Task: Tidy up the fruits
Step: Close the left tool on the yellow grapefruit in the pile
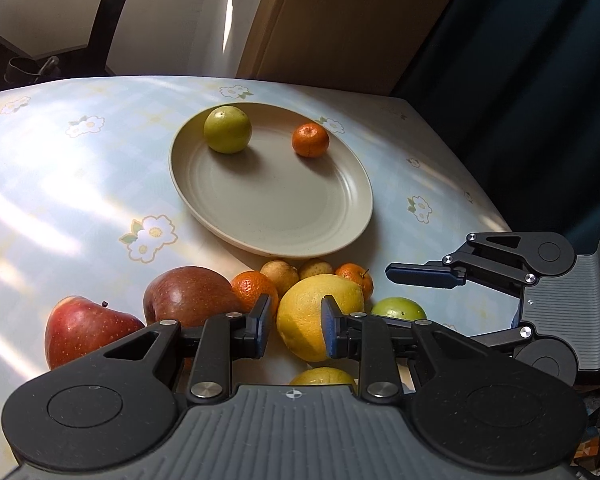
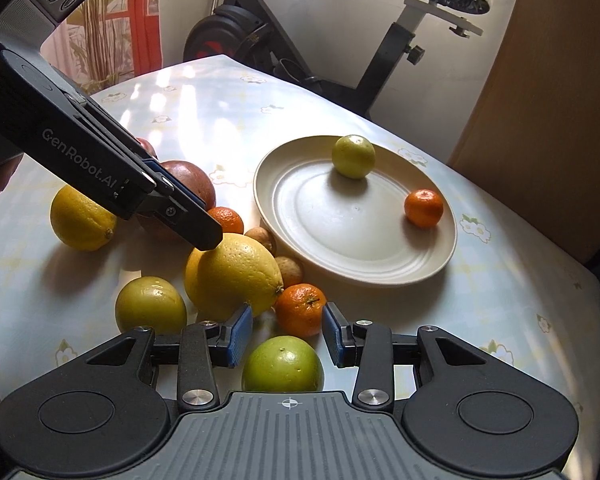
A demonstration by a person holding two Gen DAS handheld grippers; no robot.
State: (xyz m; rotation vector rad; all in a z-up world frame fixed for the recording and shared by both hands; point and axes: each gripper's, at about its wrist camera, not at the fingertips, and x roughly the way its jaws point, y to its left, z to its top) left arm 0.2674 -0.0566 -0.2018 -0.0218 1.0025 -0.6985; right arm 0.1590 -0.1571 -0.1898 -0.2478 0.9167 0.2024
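Observation:
A beige plate (image 1: 284, 216) holds a green apple (image 1: 227, 129) and a mandarin (image 1: 310, 141); it also shows in the right wrist view (image 2: 380, 268). Loose fruit lies in front of it: a large lemon (image 1: 314, 312), two red apples (image 1: 190, 296), mandarins (image 1: 254, 286) and small brown fruits (image 1: 280, 274). My left gripper (image 1: 295, 326) is open just above the large lemon (image 2: 236, 272). My right gripper (image 2: 287, 334) is open above a green apple (image 2: 283, 364), close to a mandarin (image 2: 302, 308).
A second lemon (image 2: 82, 218) and a yellow-green apple (image 2: 150, 304) lie to the left on the floral tablecloth (image 1: 80, 184). An exercise bike (image 2: 340, 40) stands behind the table. The table's right edge is close to the plate.

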